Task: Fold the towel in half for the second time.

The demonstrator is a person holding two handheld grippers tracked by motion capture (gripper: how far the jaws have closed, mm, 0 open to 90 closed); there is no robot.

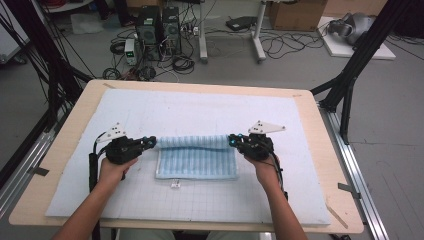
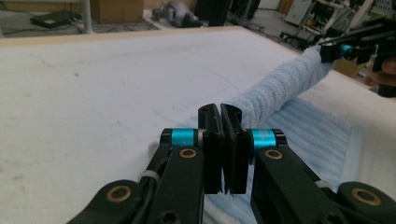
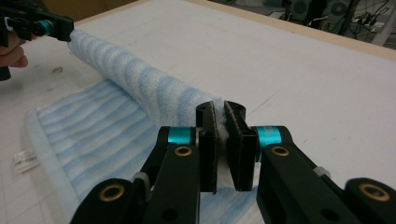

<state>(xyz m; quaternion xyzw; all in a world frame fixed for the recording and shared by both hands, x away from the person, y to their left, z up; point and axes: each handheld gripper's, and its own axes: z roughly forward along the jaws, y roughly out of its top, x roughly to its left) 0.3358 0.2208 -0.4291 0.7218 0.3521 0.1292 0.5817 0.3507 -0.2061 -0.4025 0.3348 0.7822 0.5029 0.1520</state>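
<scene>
A light blue striped towel lies on the white mat, its far edge lifted into a fold or roll stretched between both grippers. My left gripper is shut on the roll's left end, seen pinched between the jaws of the left gripper in the left gripper view. My right gripper is shut on the right end; white-blue cloth sits between the jaws of the right gripper. Each gripper view shows the other gripper holding the far end.
The mat covers a wooden table. A small white label hangs at the towel's near edge. Black frame posts stand at the table's right and left; computers and cables sit on the floor beyond.
</scene>
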